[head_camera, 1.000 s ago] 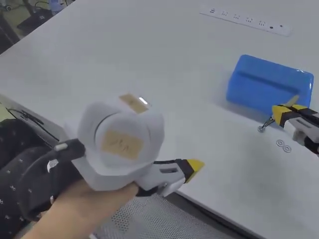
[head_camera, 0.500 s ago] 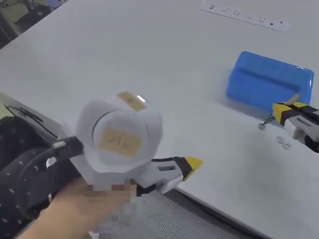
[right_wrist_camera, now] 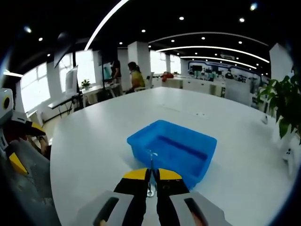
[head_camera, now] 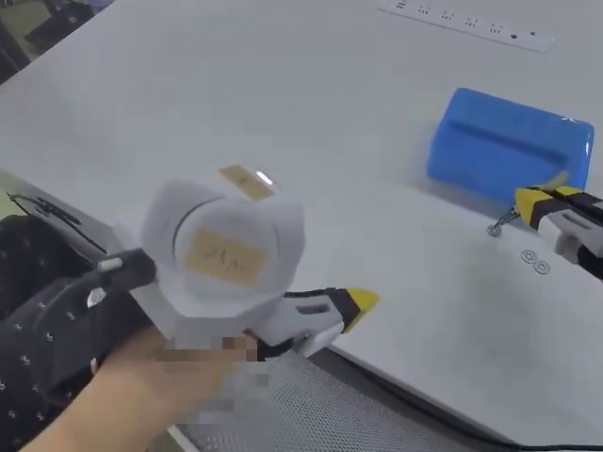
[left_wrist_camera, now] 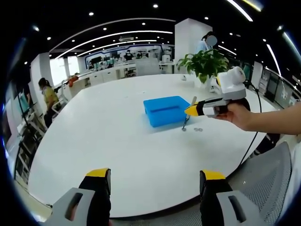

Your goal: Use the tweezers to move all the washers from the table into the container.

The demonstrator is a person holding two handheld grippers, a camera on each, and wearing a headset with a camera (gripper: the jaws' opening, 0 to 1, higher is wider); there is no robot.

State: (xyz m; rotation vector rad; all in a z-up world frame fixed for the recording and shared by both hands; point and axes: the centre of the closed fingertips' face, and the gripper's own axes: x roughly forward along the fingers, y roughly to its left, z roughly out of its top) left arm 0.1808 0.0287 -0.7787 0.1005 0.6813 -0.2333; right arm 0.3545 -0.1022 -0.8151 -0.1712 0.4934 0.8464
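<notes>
Little has moved over the last second: the right gripper (right_wrist_camera: 151,176) stays clamped on the tweezers (head_camera: 504,222), their tip low by the near wall of the container (head_camera: 509,141); whether it pinches anything I can't tell. Two washers (head_camera: 534,262) lie on the table (head_camera: 283,113) just beside it, so work remains. The left gripper (left_wrist_camera: 155,175) hangs spread, idle.

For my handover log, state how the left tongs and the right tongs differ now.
The left tongs stand wide open and hold nothing; the right tongs are shut on the tweezers. The left tongs hover at the near edge of the table, the right tongs beside the blue container, near two washers. Both have yellow tips.
</notes>
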